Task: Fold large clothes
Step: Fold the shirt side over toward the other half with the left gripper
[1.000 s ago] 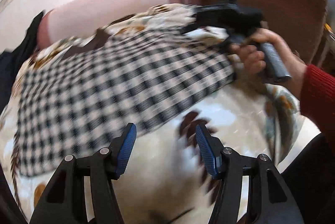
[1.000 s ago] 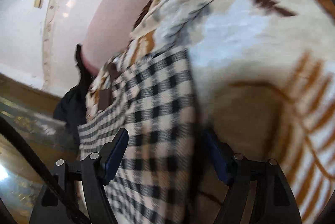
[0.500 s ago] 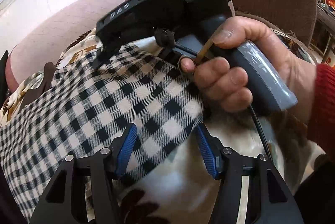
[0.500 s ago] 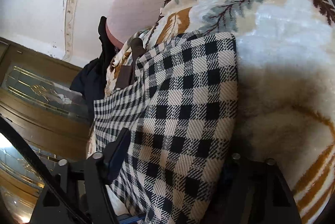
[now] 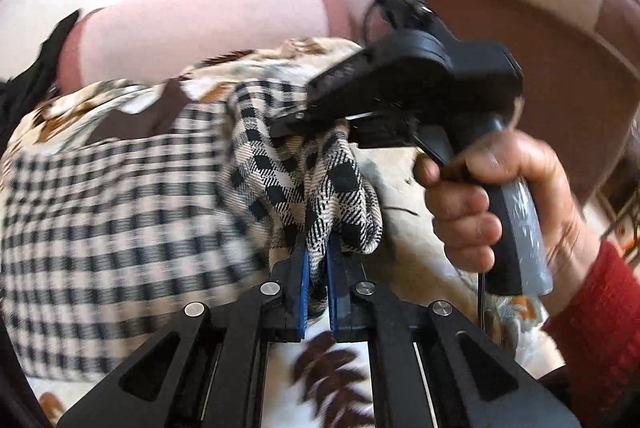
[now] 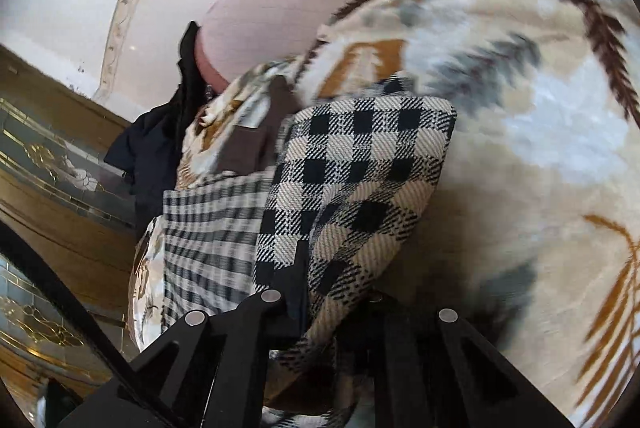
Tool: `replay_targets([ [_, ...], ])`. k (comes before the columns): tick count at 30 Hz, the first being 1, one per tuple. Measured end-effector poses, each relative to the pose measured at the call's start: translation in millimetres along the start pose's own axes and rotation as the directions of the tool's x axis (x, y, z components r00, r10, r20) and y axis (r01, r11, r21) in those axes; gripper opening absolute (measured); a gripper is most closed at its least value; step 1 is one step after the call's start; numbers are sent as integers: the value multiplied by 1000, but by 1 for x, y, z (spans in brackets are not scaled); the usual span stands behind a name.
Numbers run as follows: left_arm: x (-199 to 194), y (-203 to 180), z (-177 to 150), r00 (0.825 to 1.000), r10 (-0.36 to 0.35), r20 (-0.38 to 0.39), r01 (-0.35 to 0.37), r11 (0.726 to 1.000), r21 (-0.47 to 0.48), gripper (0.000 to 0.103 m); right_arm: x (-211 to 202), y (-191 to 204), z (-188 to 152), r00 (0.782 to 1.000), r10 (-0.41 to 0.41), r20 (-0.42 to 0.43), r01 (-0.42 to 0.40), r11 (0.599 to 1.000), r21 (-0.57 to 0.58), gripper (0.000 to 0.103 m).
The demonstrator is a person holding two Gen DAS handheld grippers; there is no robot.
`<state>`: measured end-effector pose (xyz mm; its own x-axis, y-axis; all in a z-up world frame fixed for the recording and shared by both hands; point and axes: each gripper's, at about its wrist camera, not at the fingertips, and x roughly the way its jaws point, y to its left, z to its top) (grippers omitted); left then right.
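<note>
A black-and-cream checked garment [image 5: 120, 212] lies spread on a leaf-patterned blanket [image 5: 404, 260]. My left gripper [image 5: 318, 264] is shut on the garment's right edge, cloth bunched between its blue pads. My right gripper [image 5: 316, 126], held in a hand just beyond, is shut on the same edge a little farther back. In the right wrist view the checked cloth [image 6: 360, 184] is lifted and folded over my right gripper [image 6: 320, 268], hiding its fingertips.
A pink sofa cushion [image 5: 200, 24] and a brown sofa back [image 5: 540, 40] rise behind the blanket. A dark garment [image 6: 160, 148] hangs at the far end. A wooden cabinet with glass [image 6: 48, 188] stands on the left.
Both grippers have closed on the garment's right edge and raised it off the blanket. The left gripper was open half a second ago.
</note>
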<state>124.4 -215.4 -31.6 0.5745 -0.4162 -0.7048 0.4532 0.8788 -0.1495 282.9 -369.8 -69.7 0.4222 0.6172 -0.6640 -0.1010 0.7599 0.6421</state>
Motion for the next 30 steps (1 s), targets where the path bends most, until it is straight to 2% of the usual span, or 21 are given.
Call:
replay_targets([
  [6,-47,69,-1,1000,4,19,-1,986,-165,7,22,83,-9,999,22,30,-19,995,-95,10],
  [10,-75,116,-16,999,26,34,-17,967,-254,7,55,143,-19,1000,14,13,-11,983,-181,9],
  [14,-100,158,-29,997,63,52,-43,947,-319,7,89,187,-28,1000,15,-5,-15,972,-235,9],
  [16,-111,177,-35,996,71,58,-44,928,-369,7,107,205,-34,1000,13,-15,-17,966,-260,9],
  [21,-120,211,-56,996,85,41,-59,895,-443,7,144,234,-50,999,-3,-44,-11,952,-307,9],
  [25,-114,225,-68,995,102,14,-86,896,-435,7,167,242,-60,998,-34,-61,11,941,-338,9],
  [30,-114,224,-76,991,130,-1,-118,899,-421,7,188,244,-62,996,-49,-80,18,937,-348,9],
])
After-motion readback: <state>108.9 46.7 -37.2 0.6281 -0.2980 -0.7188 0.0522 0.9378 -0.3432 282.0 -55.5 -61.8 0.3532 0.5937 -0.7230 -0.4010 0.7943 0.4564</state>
